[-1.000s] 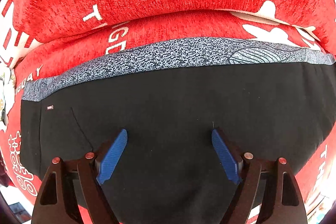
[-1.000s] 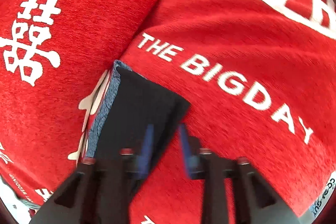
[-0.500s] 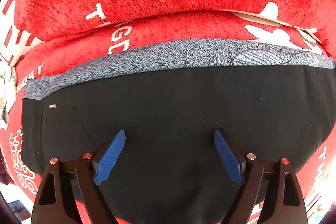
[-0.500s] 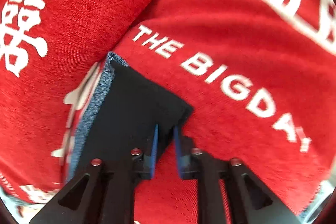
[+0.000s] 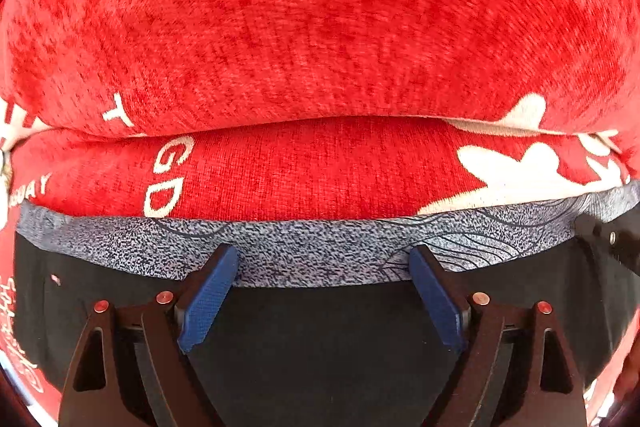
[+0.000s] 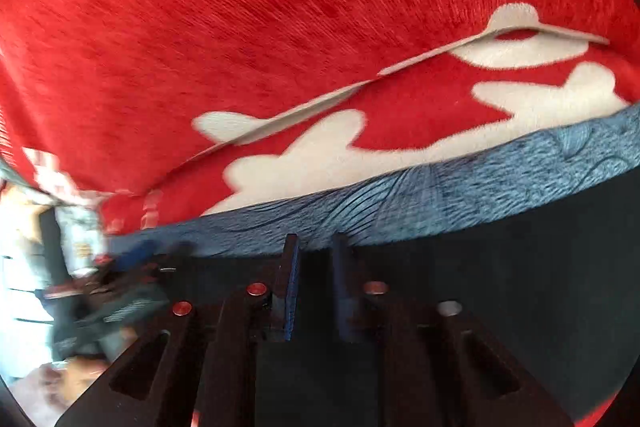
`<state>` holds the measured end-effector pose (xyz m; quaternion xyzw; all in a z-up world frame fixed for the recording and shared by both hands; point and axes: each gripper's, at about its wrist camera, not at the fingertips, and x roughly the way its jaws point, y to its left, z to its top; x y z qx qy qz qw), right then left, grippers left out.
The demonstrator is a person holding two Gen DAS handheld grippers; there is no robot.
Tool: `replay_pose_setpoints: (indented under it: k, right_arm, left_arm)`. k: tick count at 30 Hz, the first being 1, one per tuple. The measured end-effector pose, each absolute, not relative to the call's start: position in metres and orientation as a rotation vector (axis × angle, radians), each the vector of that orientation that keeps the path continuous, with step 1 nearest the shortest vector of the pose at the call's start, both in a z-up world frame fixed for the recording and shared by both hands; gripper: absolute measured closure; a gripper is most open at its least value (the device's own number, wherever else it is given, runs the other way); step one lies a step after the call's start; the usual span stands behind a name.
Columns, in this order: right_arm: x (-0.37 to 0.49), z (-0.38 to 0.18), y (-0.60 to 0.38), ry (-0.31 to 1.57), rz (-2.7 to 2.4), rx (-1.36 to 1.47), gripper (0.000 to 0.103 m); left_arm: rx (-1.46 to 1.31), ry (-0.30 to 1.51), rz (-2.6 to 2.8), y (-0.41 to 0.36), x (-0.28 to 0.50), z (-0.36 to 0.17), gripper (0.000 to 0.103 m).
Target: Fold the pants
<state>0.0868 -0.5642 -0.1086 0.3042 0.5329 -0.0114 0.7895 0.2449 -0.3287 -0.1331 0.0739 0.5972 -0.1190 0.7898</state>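
The black pants (image 5: pixel 320 347) with a speckled grey-blue waistband (image 5: pixel 320 251) lie folded on a red blanket. My left gripper (image 5: pixel 324 267) is open, its blue pads (image 5: pixel 208 295) spread over the black cloth with the tips at the waistband. In the right wrist view the pants (image 6: pixel 520 287) fill the lower half, with the waistband (image 6: pixel 440 203) along their far edge. My right gripper (image 6: pixel 316 251) has its jaws nearly together over the black cloth near the waistband; whether cloth is pinched between them is not visible. The right gripper's body shows at the right edge of the left view (image 5: pixel 616 243).
The red blanket (image 5: pixel 320 27) with white lettering and shapes covers a bulging cushion behind the pants (image 6: pixel 280 7). The left gripper shows blurred at the left of the right wrist view (image 6: pixel 132 267). Room clutter is blurred at that view's left edge.
The left gripper has moved forward over the pants to the waistband. The right gripper narrowed its jaws, then swung from the pants' corner to the waistband edge, now facing the cushion.
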Motion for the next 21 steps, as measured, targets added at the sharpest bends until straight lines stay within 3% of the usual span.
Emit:
replay_pose_setpoints:
  k: [7,9,12,21]
  right_arm:
    - [0.049,-0.099,-0.663,1.088,-0.382,0.737,0.101]
    - [0.043,-0.085,-0.664,1.104,-0.413,0.725,0.094]
    - [0.036,-0.071,-0.629,1.135,-0.31,0.692,0.084]
    - [-0.006,-0.069,-0.467,1.266,-0.01,0.468,0.084]
  left_arm:
    - [0.167,1.295,-0.191,-0.286,0.253,-0.114,0.014]
    - [0.171,1.27,-0.18,-0.267,0.25,-0.101,0.014]
    - [0.212,1.274,-0.157,-0.245,0.241,-0.096,0.014]
    - [0.231,1.36,-0.153,-0.21,0.173,-0.099,0.014]
